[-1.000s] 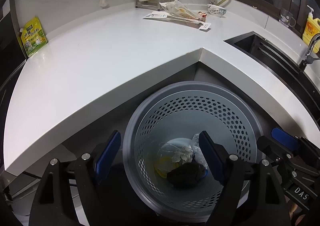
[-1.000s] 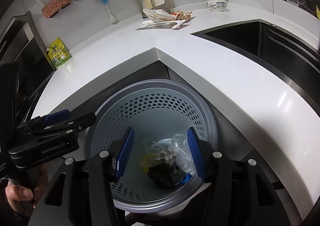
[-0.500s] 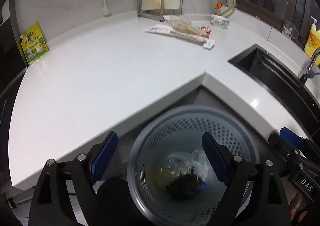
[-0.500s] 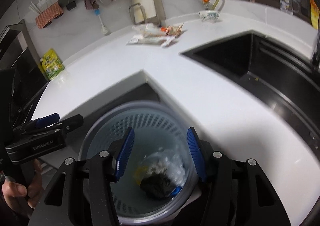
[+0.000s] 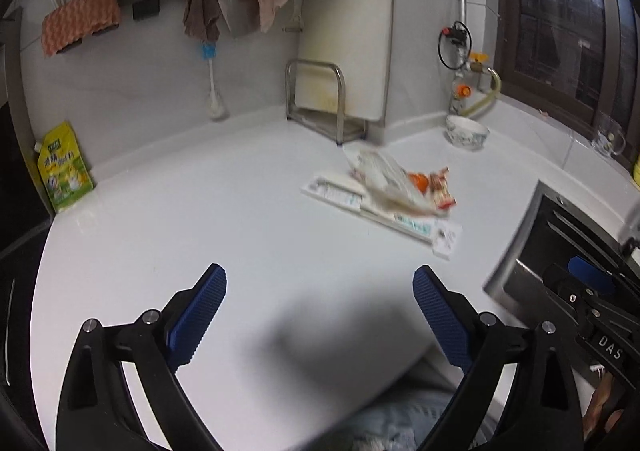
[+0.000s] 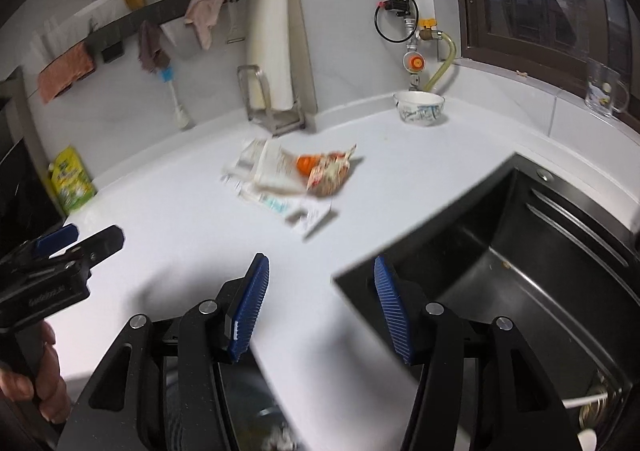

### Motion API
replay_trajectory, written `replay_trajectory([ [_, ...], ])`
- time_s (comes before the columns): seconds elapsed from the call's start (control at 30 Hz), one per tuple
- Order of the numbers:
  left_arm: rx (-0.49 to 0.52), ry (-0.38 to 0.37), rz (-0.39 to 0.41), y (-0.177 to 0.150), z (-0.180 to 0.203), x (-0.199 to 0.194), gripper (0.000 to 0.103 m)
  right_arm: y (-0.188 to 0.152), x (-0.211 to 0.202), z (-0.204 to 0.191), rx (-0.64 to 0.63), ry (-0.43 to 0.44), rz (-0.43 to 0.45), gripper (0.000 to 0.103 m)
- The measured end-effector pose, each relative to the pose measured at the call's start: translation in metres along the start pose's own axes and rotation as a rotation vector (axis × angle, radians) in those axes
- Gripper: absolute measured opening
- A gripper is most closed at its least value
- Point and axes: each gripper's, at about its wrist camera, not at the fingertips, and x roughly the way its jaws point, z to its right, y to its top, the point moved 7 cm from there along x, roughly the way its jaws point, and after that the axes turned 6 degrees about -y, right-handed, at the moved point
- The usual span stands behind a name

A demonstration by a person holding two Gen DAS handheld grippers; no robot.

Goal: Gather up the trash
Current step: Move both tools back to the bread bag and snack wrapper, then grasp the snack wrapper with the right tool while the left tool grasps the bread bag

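— White countertop point(image 5: 224, 211) runs round this kitchen corner, with a black sink point(image 6: 520, 251) cut into it on our right and a rail of cloths point(image 5: 200, 11) on the wall behind. Where is what we're after?

— Our trash pile point(image 5: 384, 187) lies toward the back of the counter, in front of the cutting-board rack point(image 5: 320, 103): a crumpled clear wrapper point(image 5: 380, 171), an orange-and-red snack packet point(image 6: 328, 173), and a long flat white package point(image 5: 400, 219) underneath. It sits well apart from both tools.

— And our grippers?

— Our left gripper point(image 5: 320, 315) hangs over bare counter with its jaws spread wide and nothing between them. Our right gripper point(image 6: 318, 303) is likewise parted and empty, hovering over the counter's edge by the sink corner. A sliver of the bin point(image 5: 400, 419) shows below the counter lip, close under us.

— So how do we do the reach well?

— We judge the loose pieces on top should go first; the crumpled wrapper gives the pads something to bite. We'd come in low and level, straddle one piece only, and close firmly, since film like that will likely slip. The flat package probably needs sliding toward the edge so a finger can get beneath.

— Anything to mind?

— The patterned bowl point(image 6: 420, 107) stands just behind the pile, so we shouldn't overshoot. We should keep our two tools from crossing.
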Motion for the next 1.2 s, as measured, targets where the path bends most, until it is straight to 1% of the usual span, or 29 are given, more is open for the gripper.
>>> replay_trajectory([
  [0.1, 0.004, 0.017, 0.016, 0.018, -0.001, 0.02, 0.096, 0.024, 0.029, 0.0, 0.008, -0.006, 0.003, 0.056],
  [0.2, 0.013, 0.035, 0.017, 0.032, -0.001, 0.042, 0.096, 0.038, 0.06, -0.001, 0.012, -0.01, -0.023, 0.056],
  [0.37, 0.009, 0.049, 0.003, 0.037, -0.006, 0.073, 0.096, 0.052, 0.112, -0.004, 0.022, -0.016, -0.078, 0.056],
  [0.5, 0.005, 0.055, -0.01, 0.036, -0.011, 0.089, 0.096, 0.054, 0.138, -0.007, 0.032, -0.003, -0.116, 0.056],
  [0.7, -0.011, 0.047, -0.015, 0.036, -0.015, 0.098, 0.096, 0.058, 0.162, -0.011, 0.057, 0.007, -0.149, 0.056],
  [0.77, -0.014, 0.042, -0.015, 0.036, -0.015, 0.099, 0.096, 0.06, 0.168, -0.012, 0.055, -0.007, -0.154, 0.056],
  [0.9, -0.008, 0.039, -0.017, 0.035, -0.013, 0.102, 0.096, 0.057, 0.182, -0.011, 0.056, -0.038, -0.193, 0.056],
  [1.07, -0.002, 0.032, -0.022, 0.035, -0.009, 0.103, 0.096, 0.056, 0.191, -0.011, 0.058, -0.045, -0.203, 0.056],
  [1.13, -0.004, 0.027, -0.025, 0.036, -0.007, 0.105, 0.096, 0.057, 0.192, -0.011, 0.05, -0.037, -0.203, 0.048],
  [1.17, -0.004, 0.025, -0.027, 0.036, -0.006, 0.105, 0.096, 0.057, 0.193, -0.011, 0.047, -0.034, -0.207, 0.035],
  [1.2, -0.004, 0.022, -0.029, 0.037, -0.004, 0.106, 0.096, 0.057, 0.193, -0.011, 0.049, -0.03, -0.21, 0.027],
])
